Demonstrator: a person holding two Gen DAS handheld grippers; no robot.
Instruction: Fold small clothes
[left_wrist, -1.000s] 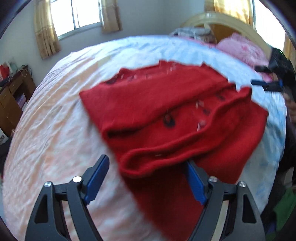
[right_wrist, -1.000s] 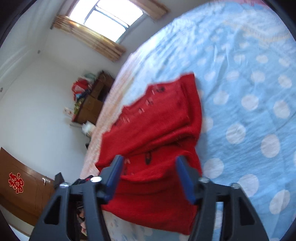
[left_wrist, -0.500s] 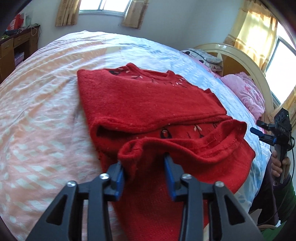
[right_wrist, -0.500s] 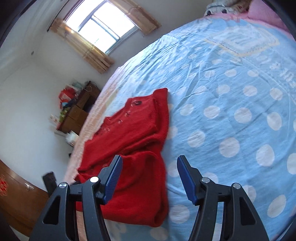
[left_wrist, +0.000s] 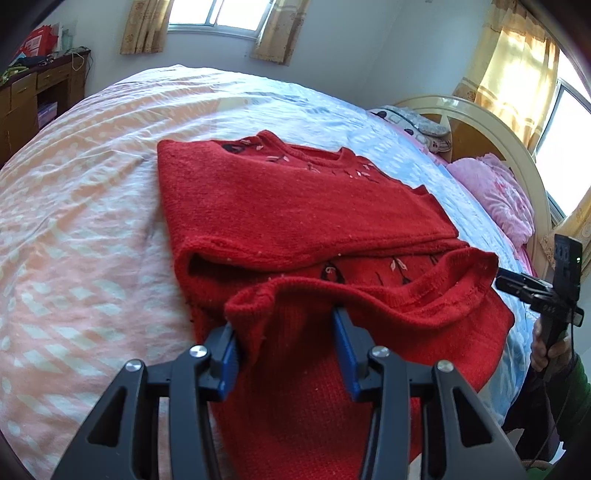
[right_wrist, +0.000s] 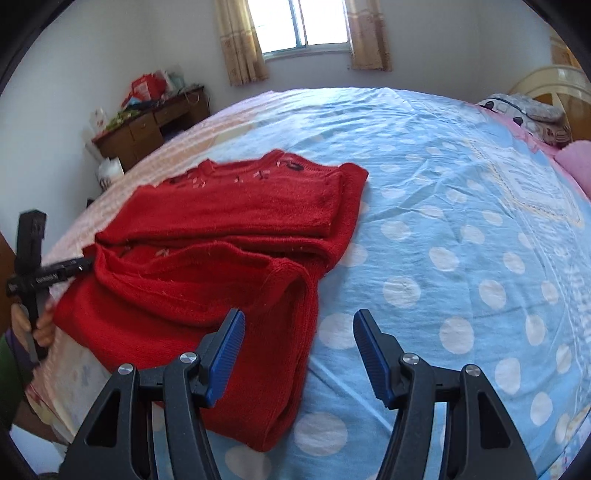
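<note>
Hem of the red sweater (left_wrist: 332, 295) sits bunched between the closing jaws of the left gripper (left_wrist: 286, 343) on the bed (left_wrist: 92, 221), long axis running across toward the right gripper (right_wrist: 299, 350), whose jaws gape empty just beside the hem's other corner.

- One red sweater (left_wrist: 303, 206)
- Two grippers: left gripper (left_wrist: 286, 347), right gripper (right_wrist: 299, 350)
- Two windows
- One wooden desk (right_wrist: 147, 129)
- One pink pillow (left_wrist: 495, 195)
</note>
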